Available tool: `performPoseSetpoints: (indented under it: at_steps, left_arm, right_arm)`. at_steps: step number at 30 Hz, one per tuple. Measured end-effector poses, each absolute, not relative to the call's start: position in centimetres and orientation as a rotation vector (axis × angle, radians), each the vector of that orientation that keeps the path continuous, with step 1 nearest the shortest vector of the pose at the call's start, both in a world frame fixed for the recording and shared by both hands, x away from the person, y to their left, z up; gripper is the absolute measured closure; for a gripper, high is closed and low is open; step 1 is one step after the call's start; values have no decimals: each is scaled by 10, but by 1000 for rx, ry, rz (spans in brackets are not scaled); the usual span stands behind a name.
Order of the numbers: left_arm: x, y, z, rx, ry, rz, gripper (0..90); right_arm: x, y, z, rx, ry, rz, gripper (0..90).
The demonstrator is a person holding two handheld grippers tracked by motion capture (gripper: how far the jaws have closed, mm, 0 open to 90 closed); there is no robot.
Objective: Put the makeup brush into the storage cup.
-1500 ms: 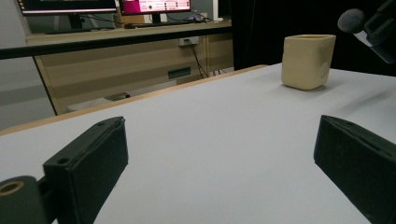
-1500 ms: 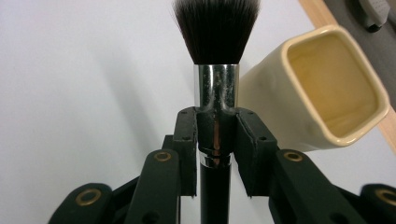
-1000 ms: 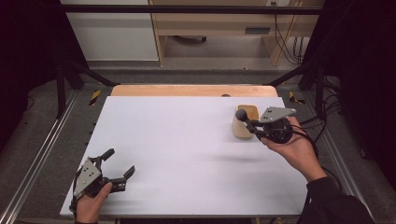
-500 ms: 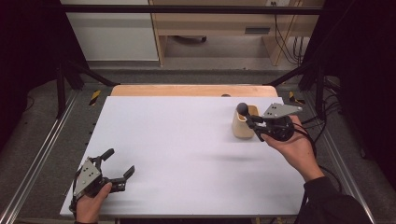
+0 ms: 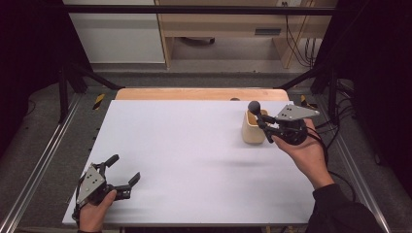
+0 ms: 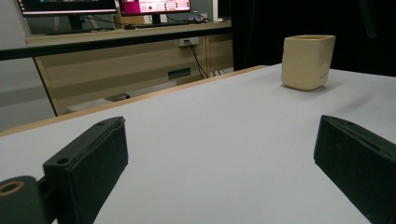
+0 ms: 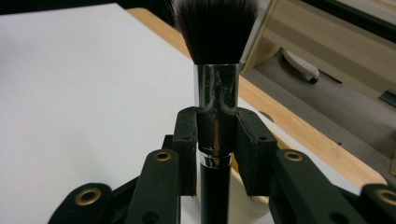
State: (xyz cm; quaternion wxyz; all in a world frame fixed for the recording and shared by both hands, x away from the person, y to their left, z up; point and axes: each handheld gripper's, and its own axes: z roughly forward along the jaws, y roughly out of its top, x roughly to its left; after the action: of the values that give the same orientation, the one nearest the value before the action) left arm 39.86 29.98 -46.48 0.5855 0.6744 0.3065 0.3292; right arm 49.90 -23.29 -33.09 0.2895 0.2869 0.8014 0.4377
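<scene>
The white table [image 5: 194, 160] takes up most of the scene, with a wooden strip along its far edge. The person's right forearm comes in from the near right corner, sleeve dark, palm turned up and cupped under the right gripper [image 5: 265, 127], which is held above the table's far right part, its grey plate tipped toward the left. The left hand [image 5: 94, 211] rests low at the near left corner, the left gripper [image 5: 124, 171] pointing out across the table toward the far right, jaws spread wide with nothing between them (the left gripper view shows bare table in the gap).

No writing can be read anywhere; the monitors behind the desk in the left gripper view are too blurred to make out.

The cup [image 5: 253, 128], cream-coloured with squarish sides, stands upright on the far right of the table, touching or just beside the right gripper's tip. What is inside it cannot be seen from here.

The right gripper's jaws are clamped on the brush [image 7: 215, 70], pads pressing the shiny metal ferrule and black handle, dark bristles pointing up. In the high view its round head [image 5: 254, 105] stands just above the cup's far rim.
</scene>
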Motion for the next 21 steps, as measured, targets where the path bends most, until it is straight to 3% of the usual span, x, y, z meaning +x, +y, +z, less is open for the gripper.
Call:
performPoseSetpoints:
  at_steps: [21]
  left_arm:
    - [399, 300, -465, 1569, 713, 767, 27]
  right_arm:
    - [502, -230, -326, 840, 1949, 1281, 711]
